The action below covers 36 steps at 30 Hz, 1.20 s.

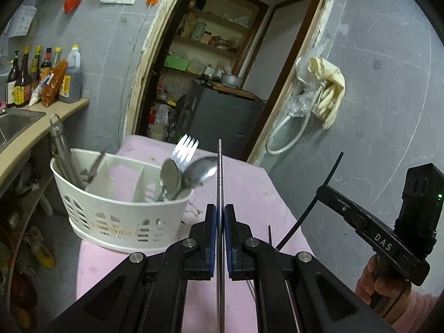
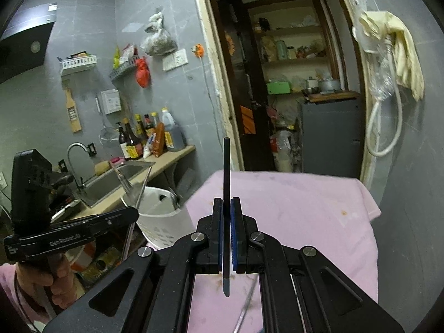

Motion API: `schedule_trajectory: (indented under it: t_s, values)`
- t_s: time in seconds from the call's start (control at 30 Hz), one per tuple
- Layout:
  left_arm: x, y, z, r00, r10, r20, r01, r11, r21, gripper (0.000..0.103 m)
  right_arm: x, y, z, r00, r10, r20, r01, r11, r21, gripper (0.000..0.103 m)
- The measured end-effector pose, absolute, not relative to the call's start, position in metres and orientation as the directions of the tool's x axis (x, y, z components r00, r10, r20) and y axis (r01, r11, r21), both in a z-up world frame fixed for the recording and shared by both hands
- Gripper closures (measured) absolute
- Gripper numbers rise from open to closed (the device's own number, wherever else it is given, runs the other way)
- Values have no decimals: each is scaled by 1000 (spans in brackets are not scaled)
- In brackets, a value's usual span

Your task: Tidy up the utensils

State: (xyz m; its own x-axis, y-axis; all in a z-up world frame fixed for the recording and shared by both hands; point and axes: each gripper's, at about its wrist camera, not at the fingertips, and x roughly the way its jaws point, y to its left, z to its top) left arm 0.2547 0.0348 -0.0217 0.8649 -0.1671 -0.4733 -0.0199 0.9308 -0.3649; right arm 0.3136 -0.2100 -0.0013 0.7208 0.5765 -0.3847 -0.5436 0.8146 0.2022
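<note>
Right gripper [image 1: 360, 216] reads "DAS", pinching a dark chopstick [image 2: 226, 208]; left gripper [image 1: 220, 222] pinches a steel, possibly chopstick, rod [image 1: 220, 183] right of the caddy [image 1: 116, 211].

A lived-in home kitchen: a steel sink [image 2: 116, 179] with a curved faucet [image 2: 74, 152], sauce bottles [image 2: 138, 138] on the counter [image 2: 169, 156], a range hood [image 2: 25, 44], and a cluttered pantry [image 2: 294, 63] through the doorway.

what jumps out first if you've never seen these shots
Each gripper is clamped on a thin upright stick: the left gripper holds a silver metal chopstick, the right gripper a dark chopstick. Left of them on the pink cloth stands a white utensil caddy holding spoons and a fork.
</note>
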Motion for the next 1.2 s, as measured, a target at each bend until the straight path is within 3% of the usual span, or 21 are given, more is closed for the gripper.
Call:
schedule_trajectory:
  t_s: [0.4,0.73,1.2]
  values:
    - [255,94,28,923,-73,-378,-73,930,-360,97,313,-160,61,686,684,-247,-658,729,190,98]
    - [274,154,54,957,2,-289,-113,922,-370,97,329,-111,78,689,703,-177,-686,711,157,98]
    - [310,187,17,969,72,-236,-146,937,-317,97,351,-74,36,702,655,-280,-639,753,157,98]
